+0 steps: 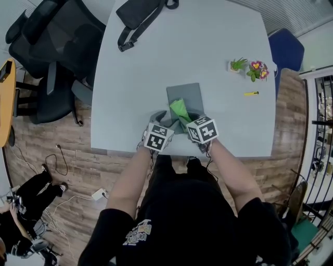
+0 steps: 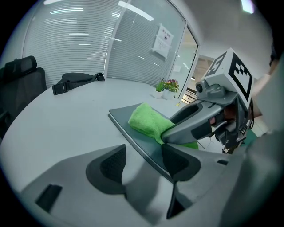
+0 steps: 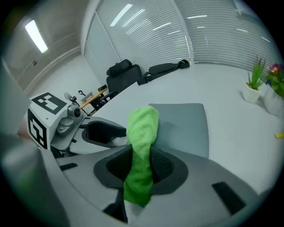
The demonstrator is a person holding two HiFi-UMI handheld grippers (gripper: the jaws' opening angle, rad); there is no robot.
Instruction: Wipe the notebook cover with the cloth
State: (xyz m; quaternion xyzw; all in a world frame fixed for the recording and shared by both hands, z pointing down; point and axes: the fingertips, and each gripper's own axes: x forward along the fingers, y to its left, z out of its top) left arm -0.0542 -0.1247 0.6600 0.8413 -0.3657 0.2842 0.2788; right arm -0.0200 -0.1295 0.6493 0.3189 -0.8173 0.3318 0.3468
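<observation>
The right gripper [image 3: 141, 168] clamped the green cloth [image 3: 143, 126] lying on the grey notebook [image 3: 184, 124]; the left gripper [image 2: 143, 163] stood wide at its 7 o'clock corner.

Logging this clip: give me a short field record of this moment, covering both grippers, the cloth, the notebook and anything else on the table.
right gripper: fingers shut on the cloth
left gripper: fingers apart, at the notebook's near corner, not clamping it
cloth: green, its free end lying on the notebook
notebook: grey, flat on the table
table: pale grey
other items: black bag at far edge; potted plants; yellow object
</observation>
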